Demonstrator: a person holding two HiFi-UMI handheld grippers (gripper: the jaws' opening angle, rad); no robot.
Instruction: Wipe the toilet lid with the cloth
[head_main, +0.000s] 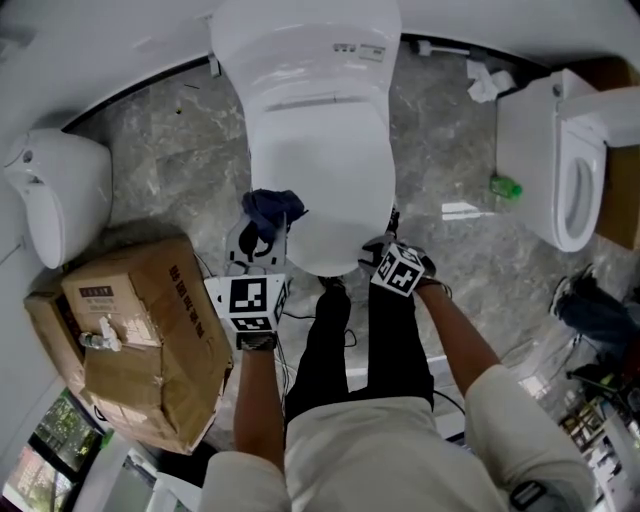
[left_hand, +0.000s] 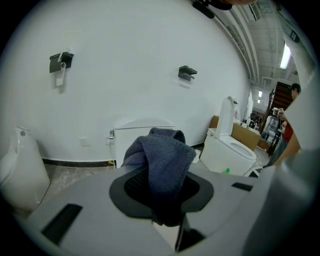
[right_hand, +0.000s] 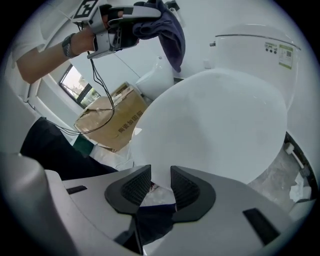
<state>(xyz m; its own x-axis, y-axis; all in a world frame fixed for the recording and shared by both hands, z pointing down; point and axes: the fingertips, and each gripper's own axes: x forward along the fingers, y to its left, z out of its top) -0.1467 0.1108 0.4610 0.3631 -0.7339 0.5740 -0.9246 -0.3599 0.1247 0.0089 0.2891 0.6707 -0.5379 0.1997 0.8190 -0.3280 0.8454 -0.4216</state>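
The white toilet's lid (head_main: 320, 190) is down, and it fills the right gripper view (right_hand: 215, 125). My left gripper (head_main: 262, 235) hangs at the lid's front left and is shut on a dark blue cloth (head_main: 272, 208). The cloth (left_hand: 165, 160) bunches up between the pads and drapes over them. In the right gripper view the left gripper (right_hand: 125, 30) is up high with the cloth (right_hand: 170, 30) dangling from it. My right gripper (head_main: 385, 248) is at the lid's front right rim. It stands open (right_hand: 161, 185), its pads apart with the rim just at the gap.
A crumpled cardboard box (head_main: 140, 340) stands at the left beside a white urinal (head_main: 60, 195). A second toilet (head_main: 560, 170) with its seat raised is at the right, with a green bottle (head_main: 505, 187) on the floor near it. The person's dark-trousered legs (head_main: 340, 340) are in front of the bowl.
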